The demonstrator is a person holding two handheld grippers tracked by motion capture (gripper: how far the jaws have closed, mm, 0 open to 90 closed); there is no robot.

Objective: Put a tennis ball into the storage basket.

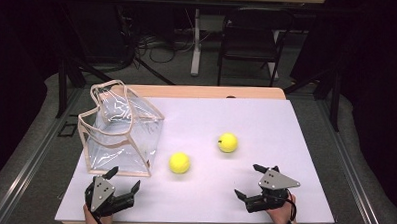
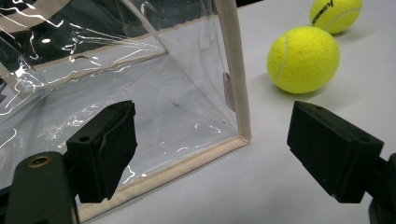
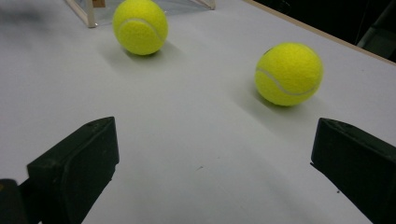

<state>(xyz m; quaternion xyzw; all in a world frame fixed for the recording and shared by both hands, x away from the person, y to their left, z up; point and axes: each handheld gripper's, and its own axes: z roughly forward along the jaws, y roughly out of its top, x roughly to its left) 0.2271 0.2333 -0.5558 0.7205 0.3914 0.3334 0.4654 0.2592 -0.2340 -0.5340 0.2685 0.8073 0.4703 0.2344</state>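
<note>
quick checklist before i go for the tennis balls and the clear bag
1. Left tool open, nothing between jaws: ok.
2. Right tool open, nothing between jaws: ok.
3. Near tennis ball free on the table, apart from the bag: ok.
4. Far tennis ball free, apart from the other ball: ok.
5. Clear bag standing with its mouth up: ok.
6. Mouth wide enough for a ball: cannot tell.

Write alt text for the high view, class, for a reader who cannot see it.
Two yellow tennis balls lie on a white table beside a clear plastic bag with beige trim. At the near edge a person's hands hold the left tongs and the right tongs, both open and empty.
</note>
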